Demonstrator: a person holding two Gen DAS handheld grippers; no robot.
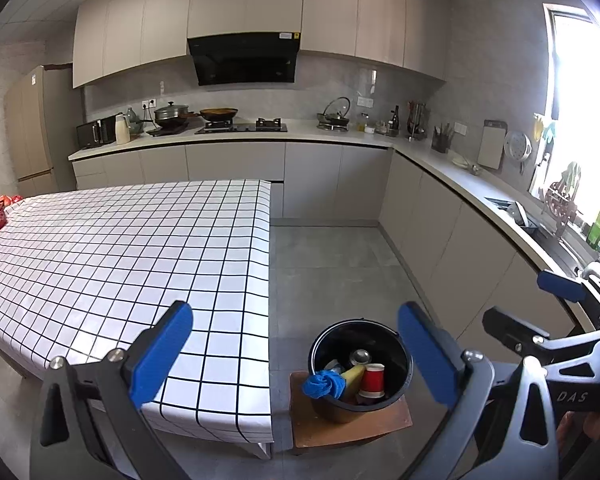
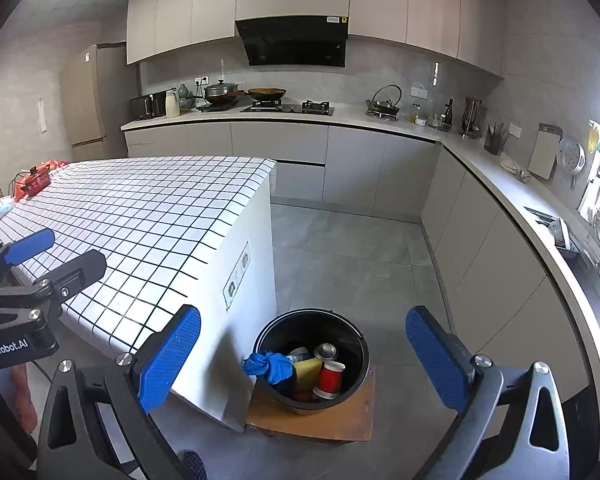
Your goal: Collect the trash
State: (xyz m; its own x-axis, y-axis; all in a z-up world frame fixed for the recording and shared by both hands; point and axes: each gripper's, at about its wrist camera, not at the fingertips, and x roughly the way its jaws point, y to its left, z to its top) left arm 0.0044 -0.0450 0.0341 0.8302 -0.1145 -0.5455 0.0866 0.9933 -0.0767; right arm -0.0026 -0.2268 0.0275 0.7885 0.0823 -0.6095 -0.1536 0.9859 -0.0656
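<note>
A black trash bucket (image 1: 320,364) stands on a low wooden stool (image 1: 340,428) beside the table's corner; it also shows in the right wrist view (image 2: 356,352). Inside lie a blue cloth (image 2: 270,366), a yellow sponge (image 2: 306,370), a red cup (image 2: 330,378) and a metal can (image 2: 326,351). My left gripper (image 1: 296,354) is open and empty, held above the bucket and table edge. My right gripper (image 2: 304,354) is open and empty above the bucket. Each gripper shows at the edge of the other's view, the right gripper (image 1: 528,308) and the left gripper (image 2: 52,252).
A table with a white checked cloth (image 1: 120,248) fills the left. A red pot (image 2: 36,180) sits at its far left end. Grey floor (image 2: 340,248) lies ahead. Kitchen counters (image 2: 380,122) with a stove, pans and a sink run along the back and right.
</note>
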